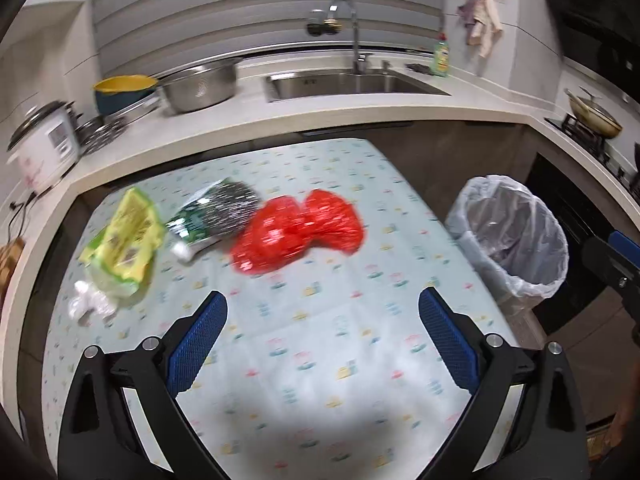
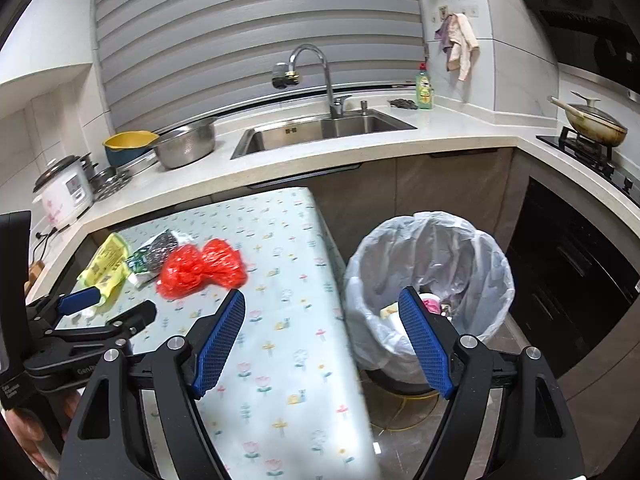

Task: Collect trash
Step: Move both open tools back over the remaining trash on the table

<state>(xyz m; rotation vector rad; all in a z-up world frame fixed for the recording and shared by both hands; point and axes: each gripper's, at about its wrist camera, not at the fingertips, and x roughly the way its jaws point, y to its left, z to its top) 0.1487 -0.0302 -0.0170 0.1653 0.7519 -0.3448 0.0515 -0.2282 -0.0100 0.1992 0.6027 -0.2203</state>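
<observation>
On the patterned table point(image 1: 320, 340) lie a red plastic bag point(image 1: 298, 234) point(image 2: 202, 268), a dark green and silver wrapper point(image 1: 216, 214) point(image 2: 154, 258), a yellow-green packet point(image 1: 126, 240) point(image 2: 104, 266) and a crumpled white scrap point(image 1: 88, 302). A bin with a clear liner point(image 1: 516, 236) point(image 2: 430, 280) stands to the right of the table and holds some trash. My left gripper point(image 1: 322, 304) point(image 2: 108, 306) is open and empty above the table, short of the red bag. My right gripper point(image 2: 322, 304) is open and empty over the table's right edge beside the bin.
Behind the table runs a counter with a sink point(image 2: 320, 132), a steel bowl point(image 2: 186, 146), a yellow-rimmed pot point(image 2: 128, 146), a rice cooker point(image 2: 66, 194) and a green soap bottle point(image 2: 424, 88). A stove with a pan point(image 2: 592, 124) is at the right.
</observation>
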